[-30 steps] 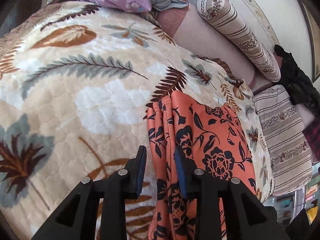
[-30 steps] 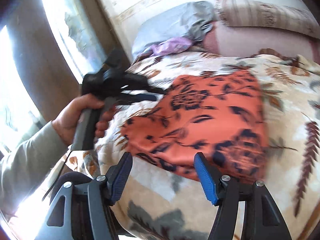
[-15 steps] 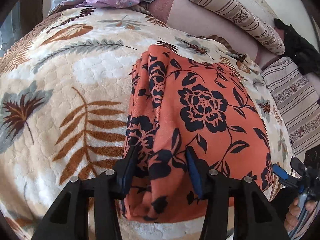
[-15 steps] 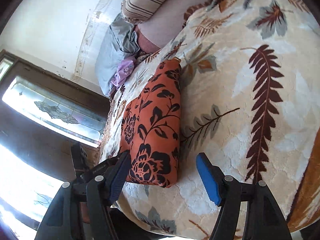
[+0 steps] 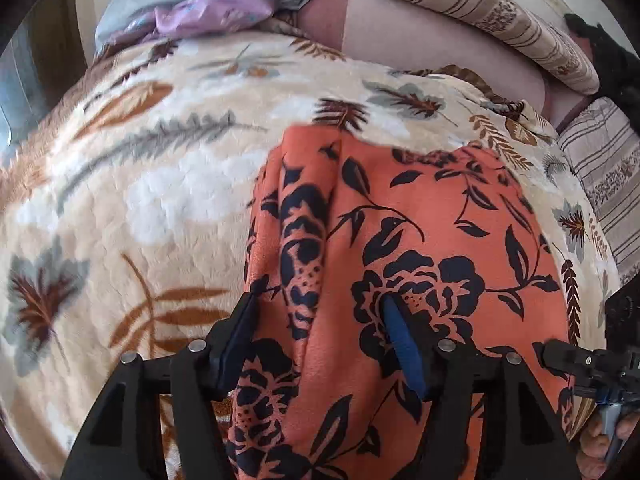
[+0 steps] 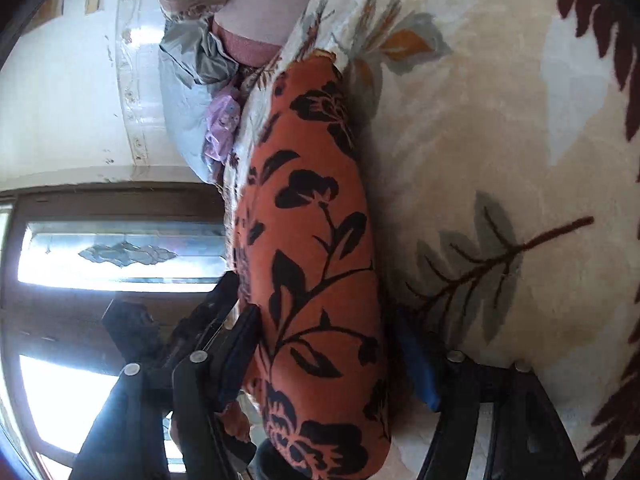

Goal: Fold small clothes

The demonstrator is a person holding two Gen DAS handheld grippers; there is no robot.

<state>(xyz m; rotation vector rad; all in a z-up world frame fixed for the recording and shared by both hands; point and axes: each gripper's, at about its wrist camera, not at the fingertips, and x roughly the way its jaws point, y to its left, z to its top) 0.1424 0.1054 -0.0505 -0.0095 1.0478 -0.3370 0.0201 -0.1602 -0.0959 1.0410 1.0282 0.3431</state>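
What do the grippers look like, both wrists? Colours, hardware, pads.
Left gripper and right gripper match: black angular plastic fingers, silver round pins at the joints, blue pad on one finger, dark pad on the other. No cables or markings visible.

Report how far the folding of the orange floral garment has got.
Done: the orange floral garment lies in a layered fold on the leaf-print blanket. In hand: left gripper has been opening; right gripper has been closing around its edge. Left: the final fold.

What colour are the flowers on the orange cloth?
Black, or very dark navy, flowers and leaves on the orange cloth. The left wrist view shows them best.
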